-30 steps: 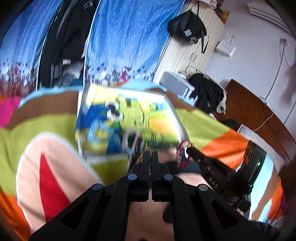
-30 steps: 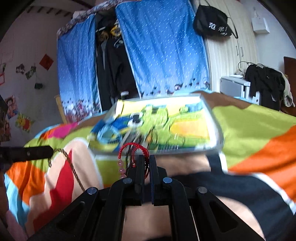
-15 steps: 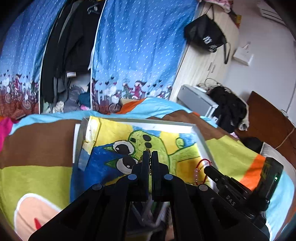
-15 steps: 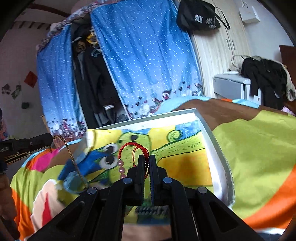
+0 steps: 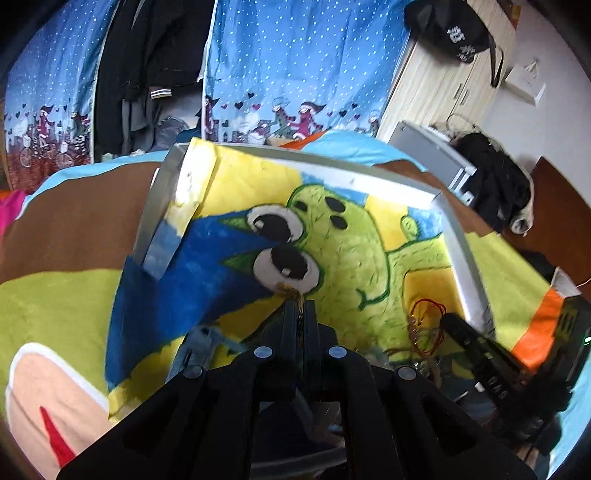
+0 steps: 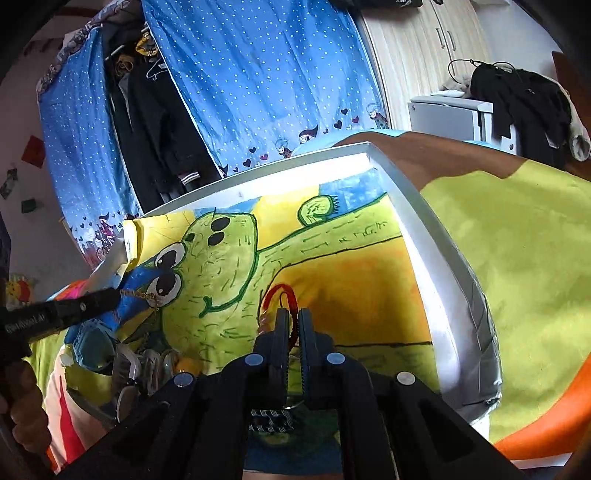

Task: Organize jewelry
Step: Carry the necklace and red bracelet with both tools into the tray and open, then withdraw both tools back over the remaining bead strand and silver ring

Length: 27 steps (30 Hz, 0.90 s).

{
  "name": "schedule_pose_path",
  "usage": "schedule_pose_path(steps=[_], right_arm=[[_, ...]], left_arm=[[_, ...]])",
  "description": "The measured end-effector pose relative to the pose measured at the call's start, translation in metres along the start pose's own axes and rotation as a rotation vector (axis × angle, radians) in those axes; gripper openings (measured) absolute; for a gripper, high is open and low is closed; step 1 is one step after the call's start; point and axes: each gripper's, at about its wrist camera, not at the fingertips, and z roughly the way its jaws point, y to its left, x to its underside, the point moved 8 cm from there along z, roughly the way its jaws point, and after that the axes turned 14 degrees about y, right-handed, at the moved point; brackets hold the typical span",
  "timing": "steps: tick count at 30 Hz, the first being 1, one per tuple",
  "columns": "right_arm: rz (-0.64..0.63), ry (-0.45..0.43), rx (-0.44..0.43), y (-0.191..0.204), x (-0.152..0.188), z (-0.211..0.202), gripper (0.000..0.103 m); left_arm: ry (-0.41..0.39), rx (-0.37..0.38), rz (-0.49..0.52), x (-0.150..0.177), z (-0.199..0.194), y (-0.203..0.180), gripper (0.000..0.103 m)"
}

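Left gripper [image 5: 300,308] is pinched tight on a gold chain [image 5: 291,291], links bunched at the fingertips and hanging just over the cartoon drawing [image 5: 347,251] that lines the white tray [image 5: 461,258]. In the right wrist view the same chain [image 6: 146,295] runs from the left gripper's [image 6: 116,295] tip and droops toward the drawing's [image 6: 229,280] big-eyed green figure. Right gripper [image 6: 290,325] is closed narrow on a red cord bracelet [image 6: 282,295]; its loop arcs up in front of the fingers, with pale pink beads at the left side of the loop. From the left wrist view the bracelet [image 5: 424,325] hangs at the right gripper's [image 5: 448,321] tip, low over the yellow-orange part of the drawing, near the tray's right wall; contact with the paper cannot be told. Tray [image 6: 443,288] sits on a bed with a multicolour blanket [image 6: 517,240] in lime, brown, orange and peach patches. A small heap of other pieces [image 6: 136,365], silver-grey bits plus something blue, lies at the near left corner of the tray, below the chain; too blurred to name. Behind the bed, a blue dotted curtain [image 5: 303,62] with dark clothes [image 5: 147,66] hanging in the gap. A black bag [image 5: 454,26] hangs on the wardrobe at the right.
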Motion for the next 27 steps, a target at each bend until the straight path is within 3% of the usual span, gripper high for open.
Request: schedule_pose_path(steps=[3,5,7,9,10,14,19,27], right_arm=[[-0.006,0.007,0.008,-0.002,0.001,-0.005,0.012],[-0.009,0.004,0.023,-0.003,0.003,-0.012,0.027],[-0.01,-0.006,0.021,-0.004,0.004,-0.02,0.032],[-0.013,-0.018,0.028,-0.003,0.004,-0.032,0.036],[-0.014,-0.024,0.031,-0.003,0.004,-0.037,0.043],[-0.029,-0.08,0.042,0.002,0.005,-0.073,0.071],[-0.048,-0.166,0.012,0.012,0.009,-0.12,0.094],[-0.103,-0.319,-0.015,0.036,0.032,-0.207,0.103]], left_arm=[[0.015,-0.064,0.007,0.005,-0.004,-0.002,0.012],[-0.002,-0.082,0.003,0.008,-0.012,-0.004,0.043],[-0.058,-0.097,-0.017,0.009,-0.03,-0.005,0.059],[-0.102,-0.112,-0.024,0.011,-0.048,-0.007,0.069],[-0.117,-0.121,-0.026,0.011,-0.056,-0.009,0.075],[-0.171,-0.114,-0.026,0.018,-0.092,-0.017,0.083],[-0.249,-0.089,-0.016,0.035,-0.144,-0.032,0.086],[-0.318,-0.076,0.026,0.081,-0.21,-0.058,0.086]])
